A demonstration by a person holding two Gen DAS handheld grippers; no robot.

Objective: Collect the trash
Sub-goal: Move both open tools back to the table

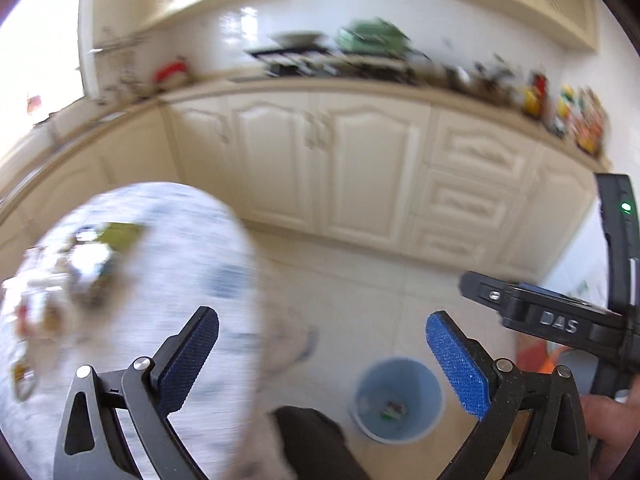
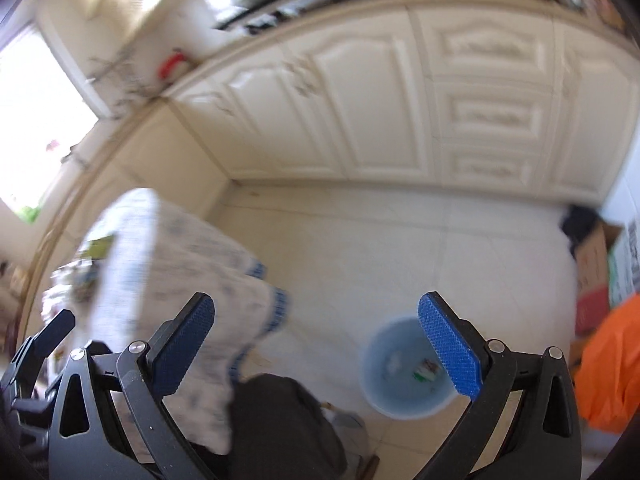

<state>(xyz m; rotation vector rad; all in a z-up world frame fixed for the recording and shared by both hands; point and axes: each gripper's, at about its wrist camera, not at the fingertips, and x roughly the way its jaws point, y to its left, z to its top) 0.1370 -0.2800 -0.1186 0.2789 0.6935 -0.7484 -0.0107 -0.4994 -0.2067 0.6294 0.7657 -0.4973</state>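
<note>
A light blue trash bin [image 1: 398,398] stands on the tiled floor with a few scraps inside; it also shows in the right wrist view [image 2: 404,372]. A table with a white patterned cloth [image 1: 132,280] carries blurred trash items [image 1: 80,264] at its far left. My left gripper [image 1: 322,354] is open and empty, held high between the table edge and the bin. My right gripper [image 2: 316,346] is open and empty, above the floor with the bin under its right finger. The right gripper's body [image 1: 552,320] shows at the right of the left wrist view.
Cream kitchen cabinets [image 1: 360,168] run along the far wall under a cluttered counter [image 1: 360,68]. A dark stool or garment [image 2: 280,428] sits below the grippers. An orange bag [image 2: 612,364] and cardboard boxes [image 2: 596,256] stand at the right. A bright window [image 2: 36,120] is at left.
</note>
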